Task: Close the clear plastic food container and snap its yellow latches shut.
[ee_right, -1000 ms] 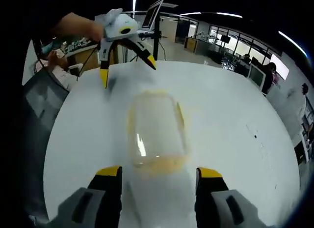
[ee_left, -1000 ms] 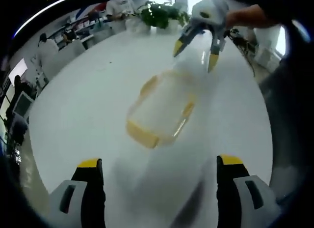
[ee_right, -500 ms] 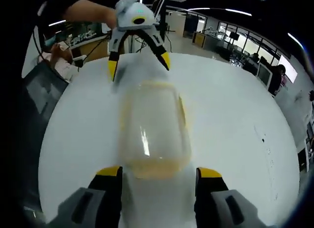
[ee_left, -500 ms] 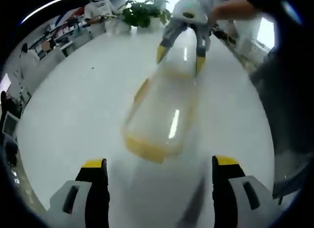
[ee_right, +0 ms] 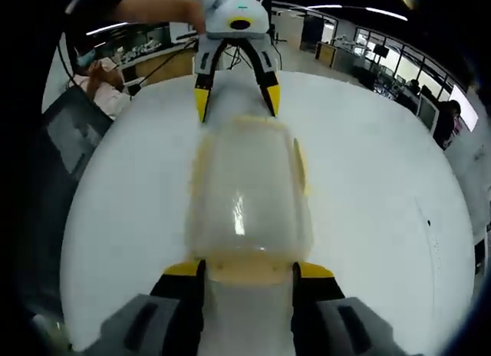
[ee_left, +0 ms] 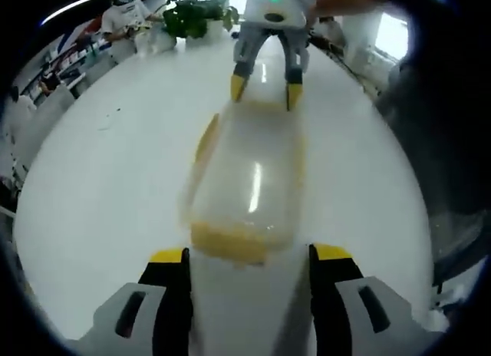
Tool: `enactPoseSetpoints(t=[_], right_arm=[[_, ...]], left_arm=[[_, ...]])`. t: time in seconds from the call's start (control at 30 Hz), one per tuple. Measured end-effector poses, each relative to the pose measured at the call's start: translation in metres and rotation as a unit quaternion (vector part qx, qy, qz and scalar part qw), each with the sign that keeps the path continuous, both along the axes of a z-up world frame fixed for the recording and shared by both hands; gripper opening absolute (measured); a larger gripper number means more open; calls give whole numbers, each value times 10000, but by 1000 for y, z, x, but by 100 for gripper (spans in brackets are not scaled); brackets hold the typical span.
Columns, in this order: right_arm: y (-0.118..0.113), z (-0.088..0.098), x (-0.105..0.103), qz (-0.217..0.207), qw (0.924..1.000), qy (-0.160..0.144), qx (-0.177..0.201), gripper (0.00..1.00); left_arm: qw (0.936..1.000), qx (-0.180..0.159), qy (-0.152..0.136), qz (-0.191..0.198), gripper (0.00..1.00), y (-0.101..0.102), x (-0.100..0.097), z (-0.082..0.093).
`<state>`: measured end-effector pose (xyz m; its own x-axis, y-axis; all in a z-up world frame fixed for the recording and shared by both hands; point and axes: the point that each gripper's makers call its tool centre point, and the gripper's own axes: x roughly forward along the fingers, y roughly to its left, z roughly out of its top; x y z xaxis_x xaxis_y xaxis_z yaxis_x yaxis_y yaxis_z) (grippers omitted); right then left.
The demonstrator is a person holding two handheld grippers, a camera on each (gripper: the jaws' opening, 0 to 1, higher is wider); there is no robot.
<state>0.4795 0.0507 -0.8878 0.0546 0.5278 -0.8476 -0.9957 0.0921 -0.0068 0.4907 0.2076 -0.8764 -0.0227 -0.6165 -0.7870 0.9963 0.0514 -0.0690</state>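
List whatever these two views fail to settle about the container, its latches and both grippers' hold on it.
- Latches: in the left gripper view the container is motion-blurred; whether the near yellow latch is snapped shut is unreadable.
- Far latch: in the right gripper view the left gripper stands at that end, contact unclear.
- Right gripper: its jaws flank the near end; touching or apart, blur hides it.
- Lid seating: the clear plastic and glare hide the seam.

The food container (ee_left: 249, 179) is showing clear, glossy plastic, catching a bright streak of light on its lid, with opaque yellow plastic latches (ee_right: 249, 268) at its ends. The tabletop (ee_right: 368, 218) is looking smooth, white and faintly shiny. Each tool (ee_left: 247, 268) is showing matt grey plastic with yellow tips.
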Motion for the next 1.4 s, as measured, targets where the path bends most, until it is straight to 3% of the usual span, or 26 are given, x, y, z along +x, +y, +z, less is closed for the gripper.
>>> enactPoseSetpoints(t=[0.03, 0.3, 0.37, 0.57, 0.67, 0.9, 1.13, 1.23, 1.4], right_arm=[[0, 0, -1, 79, 10000, -8, 6, 38], [4, 0, -2, 413, 9991, 14, 29, 38], [5, 0, -1, 501, 9987, -41, 1, 38], [5, 0, -2, 444, 9990, 9, -22, 38], [5, -1, -3, 446, 9988, 3, -212, 38], [3, -1, -2, 479, 9983, 33, -343, 37], [2, 1, -3, 527, 9982, 42, -283, 36], [0, 4, -4, 596, 9978, -26, -294, 36], [-4, 26, -3, 547, 9985, 20, -74, 36]], left_arm=[[9999, 133, 62, 74, 58, 5, 0, -2], [9991, 92, -121, -386, 41, 3, -9, -2], [9977, 93, -419, -528, 38, 3, -3, -3], [9972, 131, -477, -570, 37, 2, -6, -4], [9973, 100, -474, -558, 37, 3, -4, -3], [9984, -193, -388, -362, 37, 5, -4, -2], [9986, 64, -373, -356, 35, 4, -8, -1], [9988, 88, -395, -269, 35, 3, -8, 8], [9987, 129, -470, -153, 35, -1, -8, 28]])
